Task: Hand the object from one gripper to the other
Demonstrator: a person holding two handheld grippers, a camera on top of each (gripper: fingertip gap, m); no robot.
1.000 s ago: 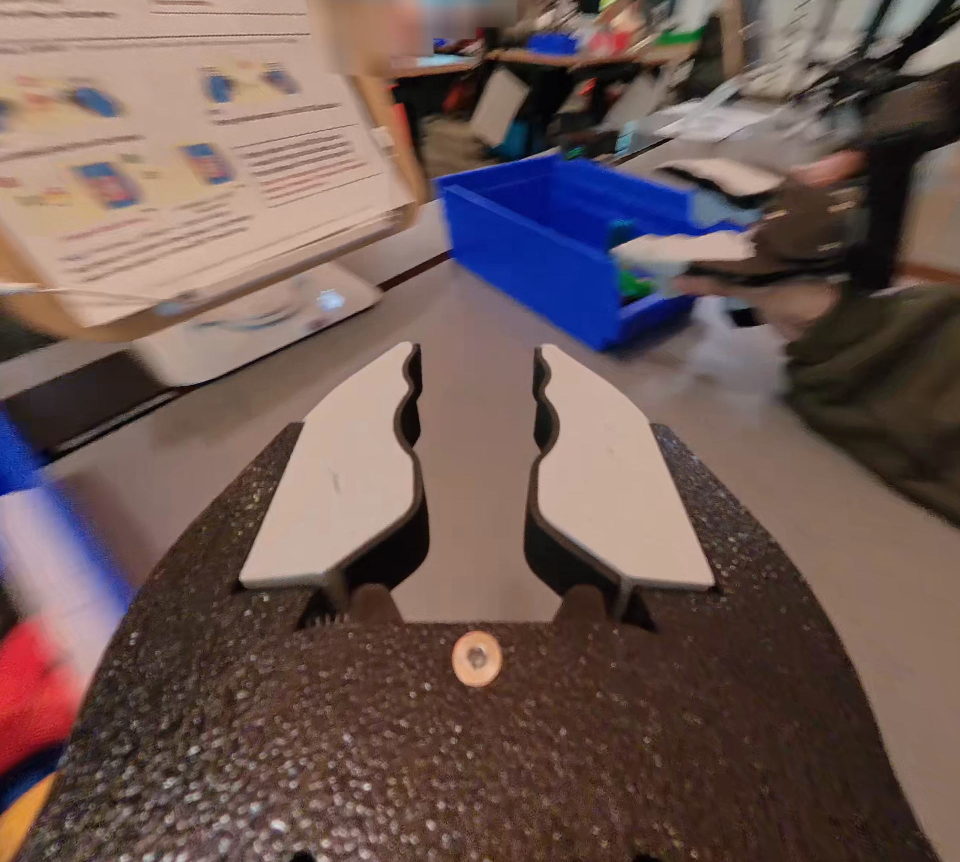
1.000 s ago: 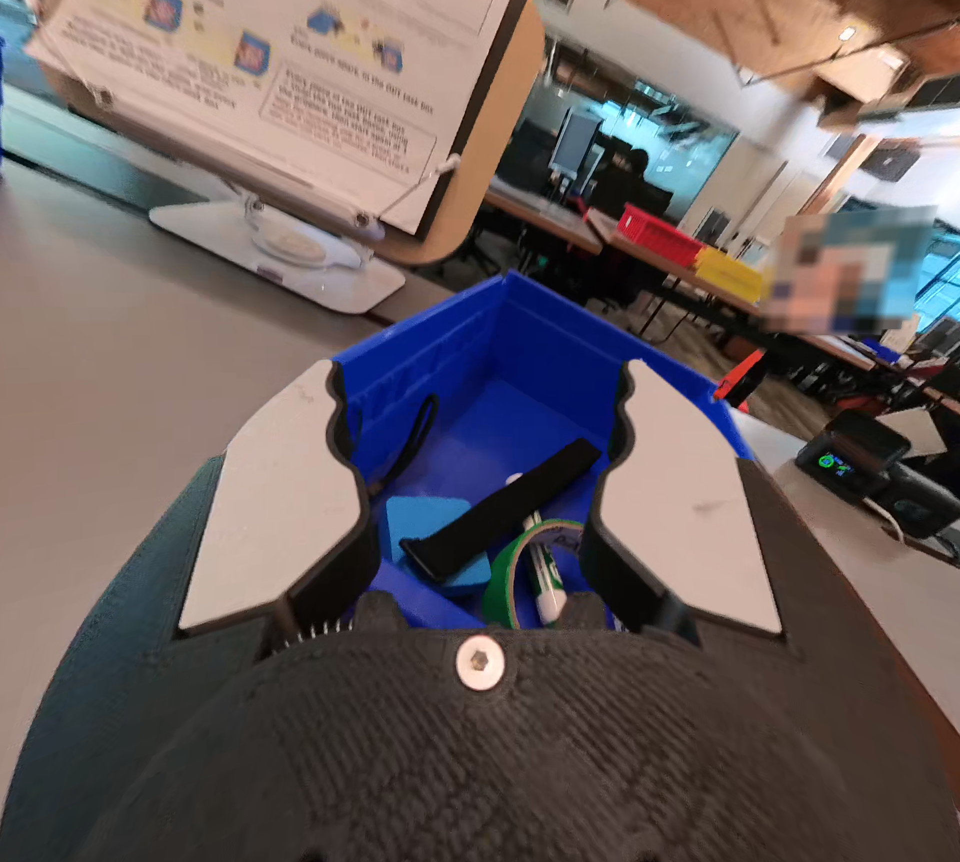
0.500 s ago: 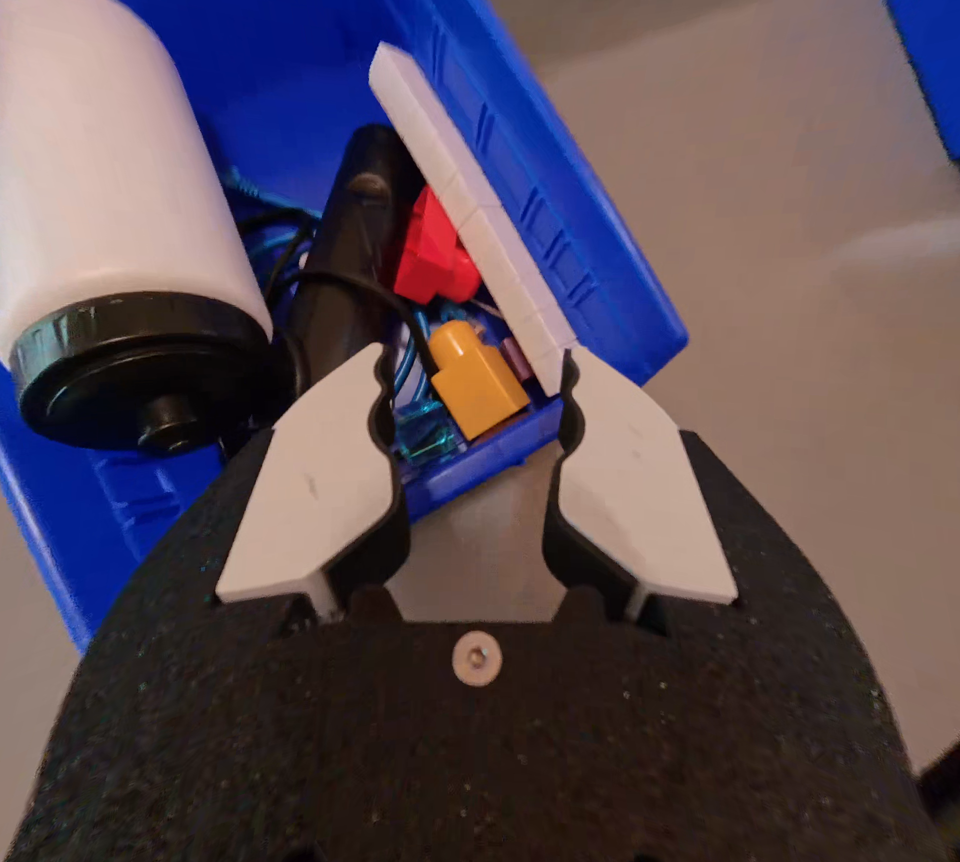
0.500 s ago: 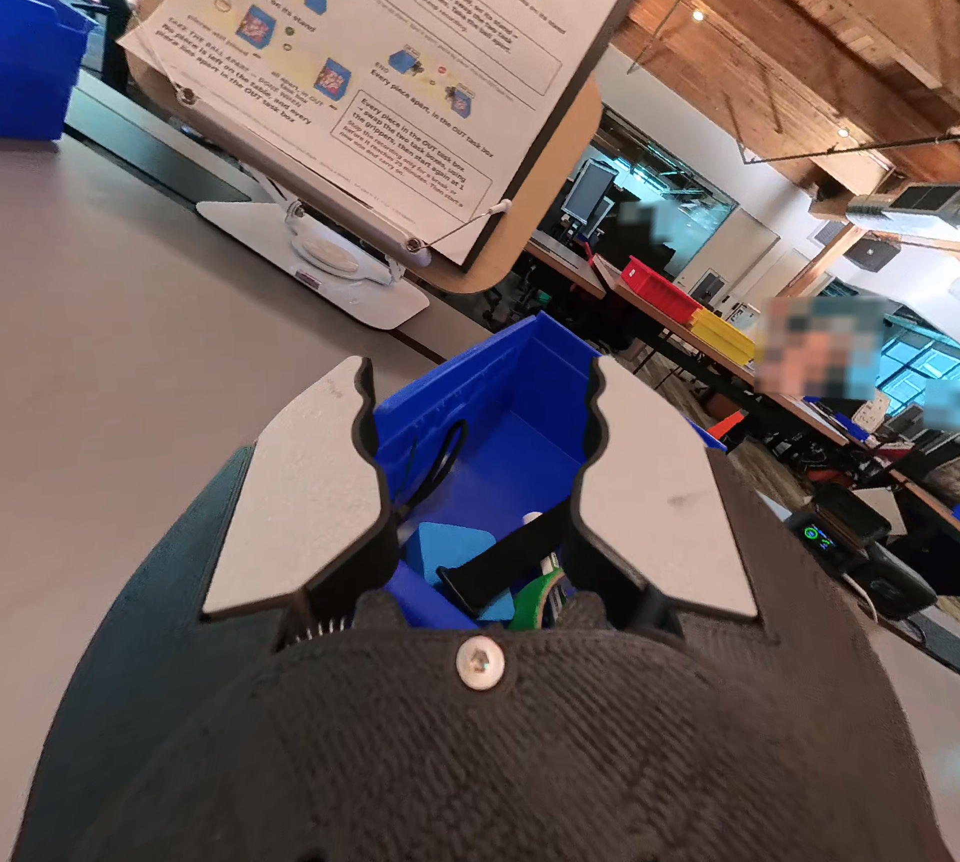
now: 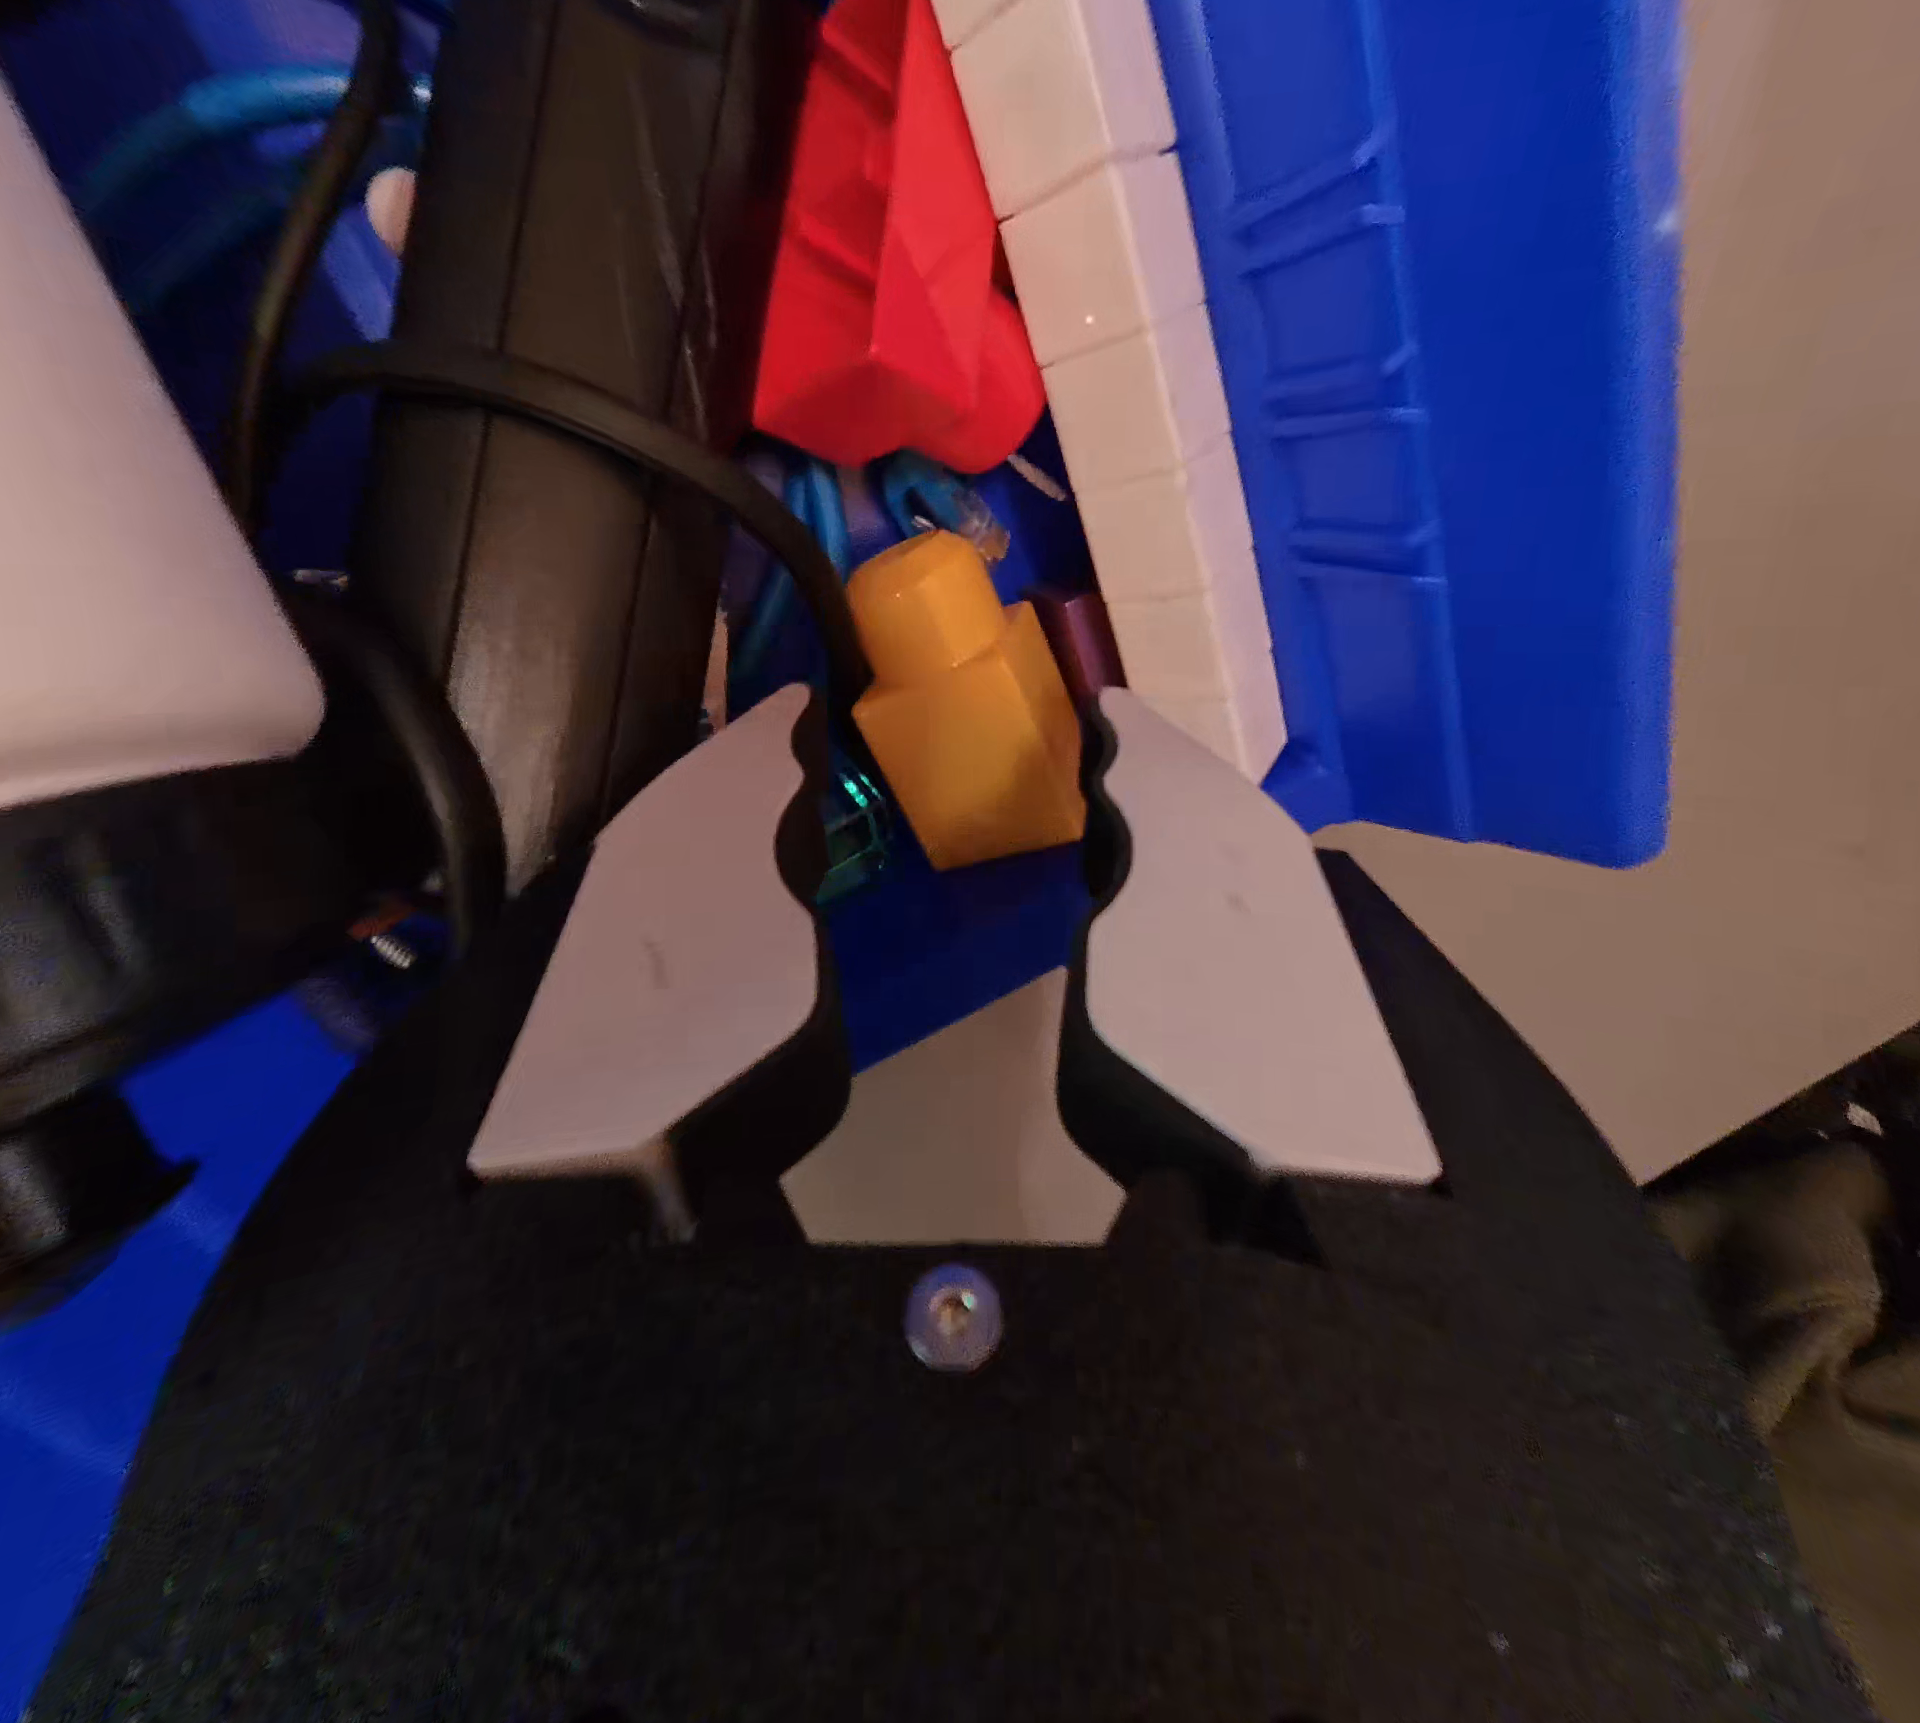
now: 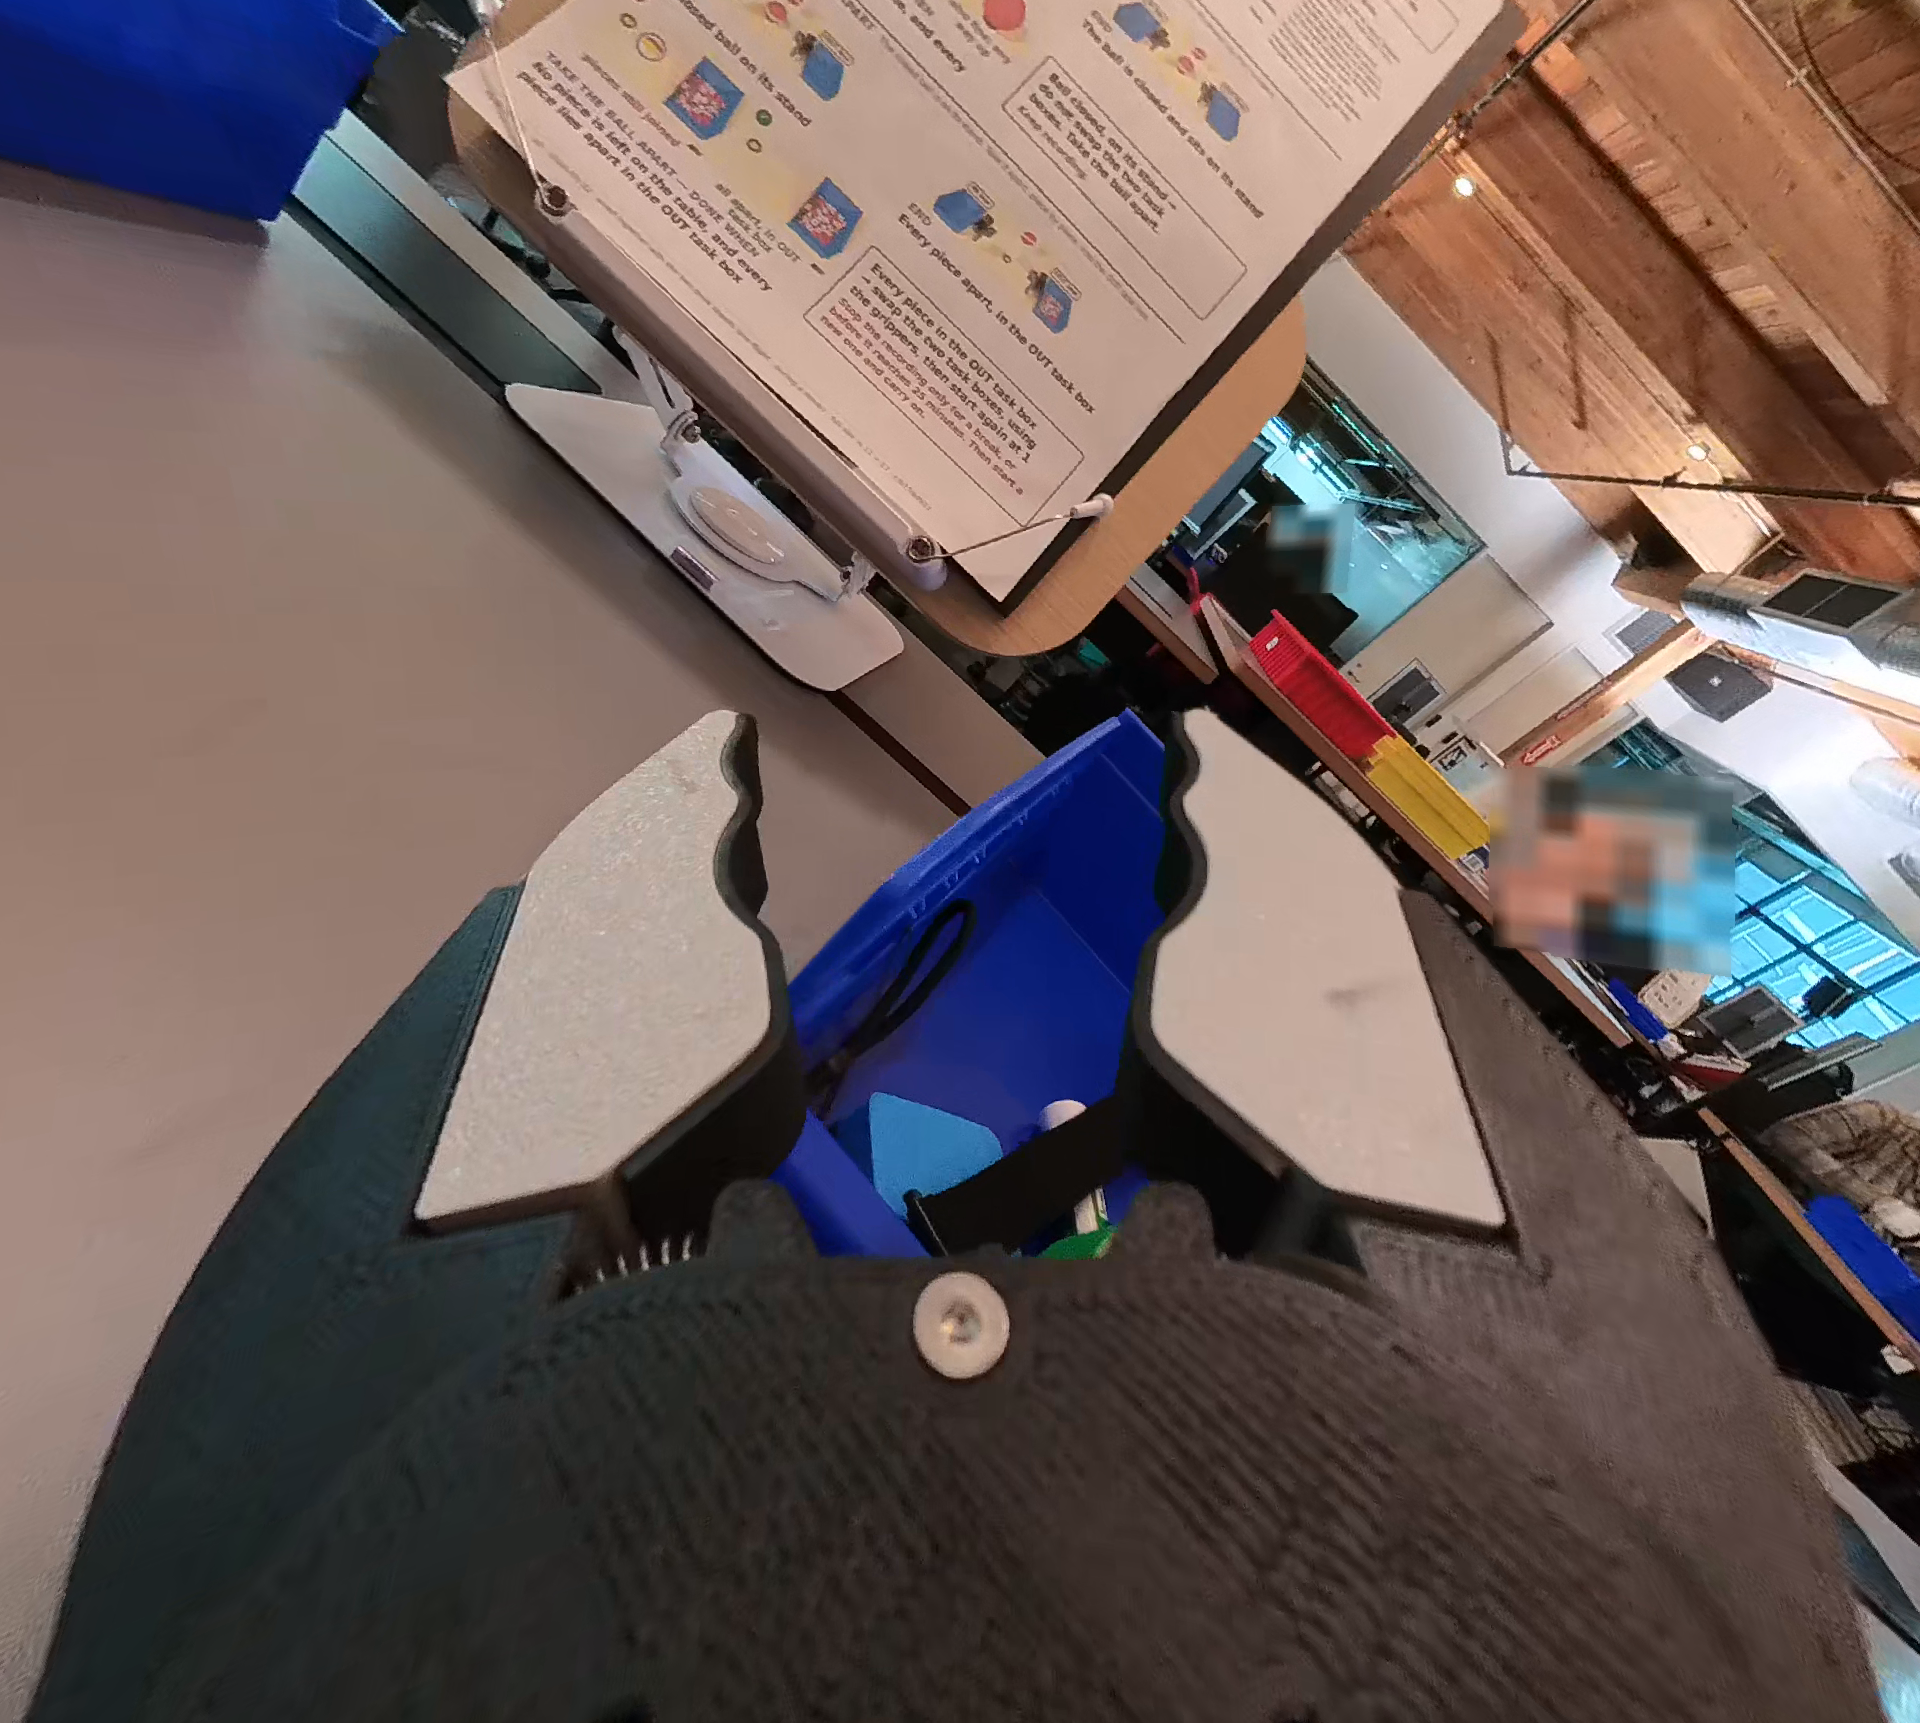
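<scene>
Left gripper (image 5: pixel 951 738) jaws spread, flanking a yellow block (image 5: pixel 961 728) inside the blue bin (image 5: pixel 1455 323), not yet pinching; right fingertip near the block's edge, contact unclear; block smooth, stepped plastic, crowded by a black handle (image 5: pixel 582 323), red piece (image 5: pixel 894 271), white ridged strip (image 5: pixel 1122 302); right gripper (image 6: pixel 961 832) jaws spread, empty, above a second bin (image 6: pixel 997 977) on the grey table (image 6: pixel 260 634).

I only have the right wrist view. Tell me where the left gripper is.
Observer: The left gripper is open inside a blue plastic bin, fingers either side of an orange plastic block.
Operator: Report whether it grips the block.
Observer: Not yet; a gap shows on the block's left.
Operator: Name what crowds it.
Observer: A black cable curves down to the block's top edge.
</scene>
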